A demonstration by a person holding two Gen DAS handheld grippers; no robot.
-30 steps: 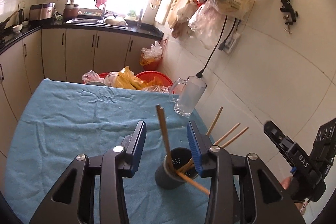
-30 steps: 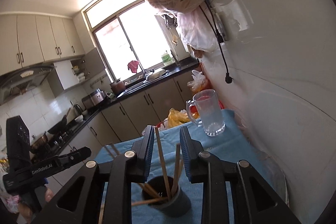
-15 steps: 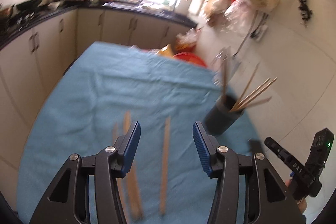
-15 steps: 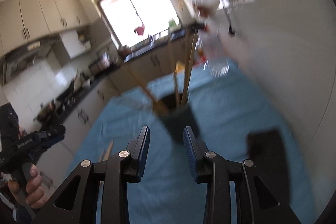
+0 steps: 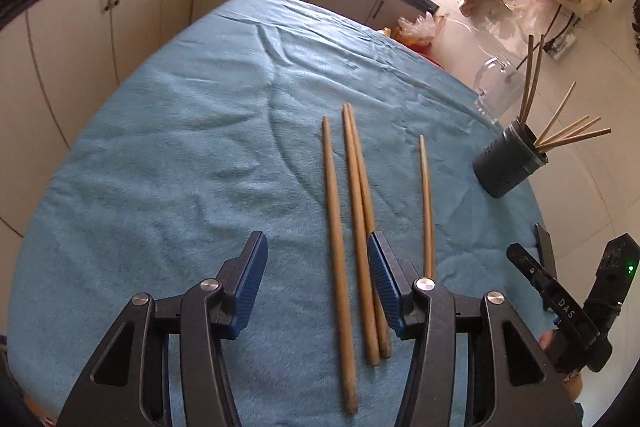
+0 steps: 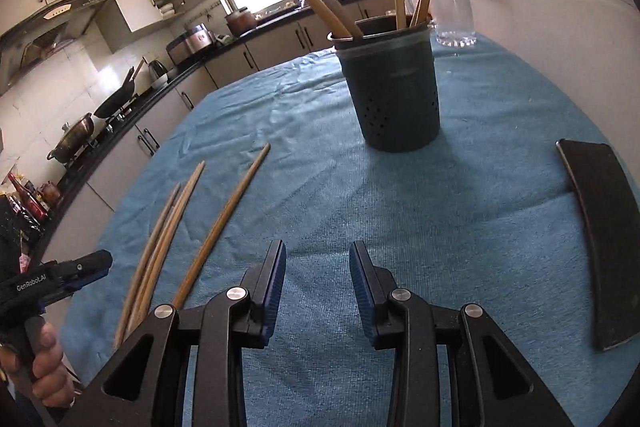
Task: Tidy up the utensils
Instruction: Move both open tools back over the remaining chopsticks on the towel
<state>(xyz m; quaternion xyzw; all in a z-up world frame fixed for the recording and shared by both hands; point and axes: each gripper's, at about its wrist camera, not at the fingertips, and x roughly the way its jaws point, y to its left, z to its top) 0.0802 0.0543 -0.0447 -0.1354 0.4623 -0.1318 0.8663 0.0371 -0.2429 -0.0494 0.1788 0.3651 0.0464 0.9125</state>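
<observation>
Several wooden chopsticks lie side by side on the blue cloth: a single one [image 5: 336, 207], a touching pair [image 5: 360, 211] and a thinner one [image 5: 426, 195]. My left gripper [image 5: 315, 245] hovers open just above their near ends; the single one and the pair show between its jaws, untouched. A dark perforated holder [image 5: 508, 167] with several chopsticks in it stands at the right. In the right wrist view the holder [image 6: 392, 95] stands ahead of my right gripper [image 6: 316, 267], which is open and empty above bare cloth. The loose chopsticks [image 6: 224, 223] lie to its left.
A clear glass mug [image 5: 500, 95] stands behind the holder near the tiled wall. A flat black object [image 6: 600, 239] lies on the cloth at the right. The cloth-covered table [image 5: 180, 147] is wide at the left. Kitchen cabinets and counter run behind it.
Both grippers have dropped from above the holder toward the table. The left one swung over to the loose chopsticks. Both sets of jaws stand a little wider.
</observation>
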